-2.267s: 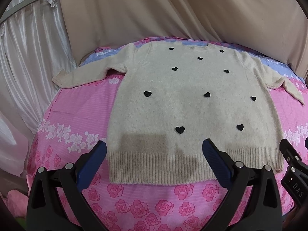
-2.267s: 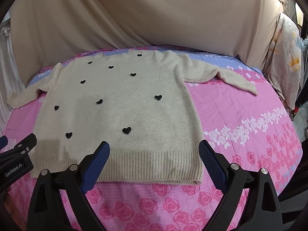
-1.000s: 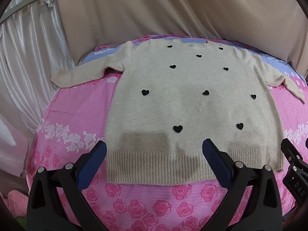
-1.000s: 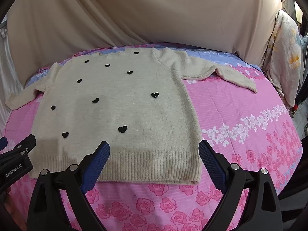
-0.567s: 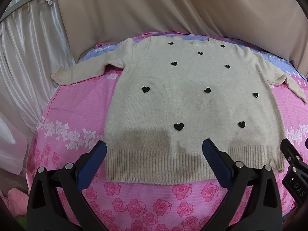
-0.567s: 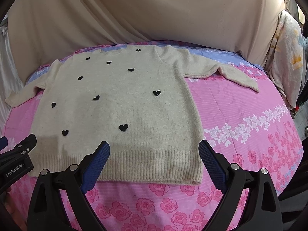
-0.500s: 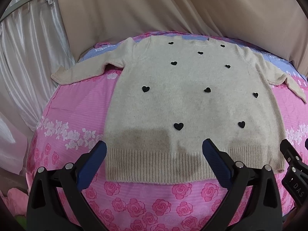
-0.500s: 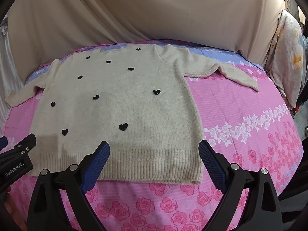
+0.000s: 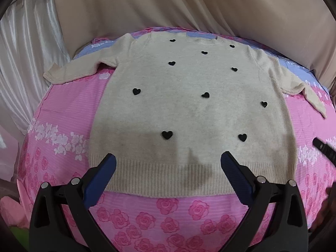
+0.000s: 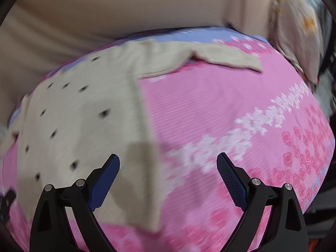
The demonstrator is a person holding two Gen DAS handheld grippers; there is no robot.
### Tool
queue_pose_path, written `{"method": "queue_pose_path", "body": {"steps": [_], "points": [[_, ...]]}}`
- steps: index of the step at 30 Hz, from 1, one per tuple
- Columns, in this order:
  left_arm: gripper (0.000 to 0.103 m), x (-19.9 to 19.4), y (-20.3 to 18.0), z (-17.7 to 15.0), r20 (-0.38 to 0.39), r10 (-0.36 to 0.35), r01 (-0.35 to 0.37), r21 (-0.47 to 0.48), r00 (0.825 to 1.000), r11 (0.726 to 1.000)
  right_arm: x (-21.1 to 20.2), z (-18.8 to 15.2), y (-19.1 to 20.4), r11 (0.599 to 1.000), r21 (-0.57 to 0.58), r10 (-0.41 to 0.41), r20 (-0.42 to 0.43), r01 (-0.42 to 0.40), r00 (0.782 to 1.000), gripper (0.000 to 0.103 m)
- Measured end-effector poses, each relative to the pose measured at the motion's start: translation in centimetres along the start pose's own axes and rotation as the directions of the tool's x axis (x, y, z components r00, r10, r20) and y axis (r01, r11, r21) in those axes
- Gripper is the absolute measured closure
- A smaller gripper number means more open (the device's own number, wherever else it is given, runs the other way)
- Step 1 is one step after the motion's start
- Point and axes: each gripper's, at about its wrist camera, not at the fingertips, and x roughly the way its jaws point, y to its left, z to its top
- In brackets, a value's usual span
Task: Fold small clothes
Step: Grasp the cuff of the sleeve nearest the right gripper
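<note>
Both jaws stood wide and empty: the left hand-held gripper [image 9: 167,166] hung over the hem of the sweater [image 9: 189,105], the right hand-held gripper [image 10: 168,166] beside its edge. It lay flat on a pink floral bedsheet [image 9: 63,113], beige curtains [image 9: 168,6] behind.

Left gripper [image 9: 167,166] jaws spread wide, empty. Right gripper [image 10: 168,167] jaws spread wide, empty, view motion-blurred.

soft, even indoor light is seen in the left wrist view, where the sweater [image 9: 189,109] is rendered sharply. a dull shadow patch is cast just above the sweater's hem. strong barrel distortion and dark corners are shown around the sweater. the right wrist view is heavily motion-blurred; the sweater's hearts are smeared, perhaps beyond counting.
</note>
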Motion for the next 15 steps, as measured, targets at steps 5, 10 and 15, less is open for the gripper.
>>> {"method": "queue_pose_path", "body": {"steps": [5, 10, 15], "points": [[0.005, -0.1, -1.9, 0.3, -0.01, 0.011, -0.011, -0.011, 1.0, 1.0, 4.2, 7.5, -10.3, 0.982, 0.168, -0.087, 0.027, 0.081, 0.996, 0.012], [0.005, 0.2, -3.8, 0.8, -0.035, 0.047, -0.048, -0.033, 0.998, 0.998, 9.8, 14.2, -18.2, 0.948, 0.313, -0.062, -0.011, 0.062, 0.998, 0.012], [0.005, 0.7, -5.7, 1.5, -0.06, 0.061, -0.064, -0.057, 0.996, 0.996, 15.7, 17.6, -23.3, 0.87, 0.492, 0.068, -0.053, -0.034, 0.996, 0.012]]}}
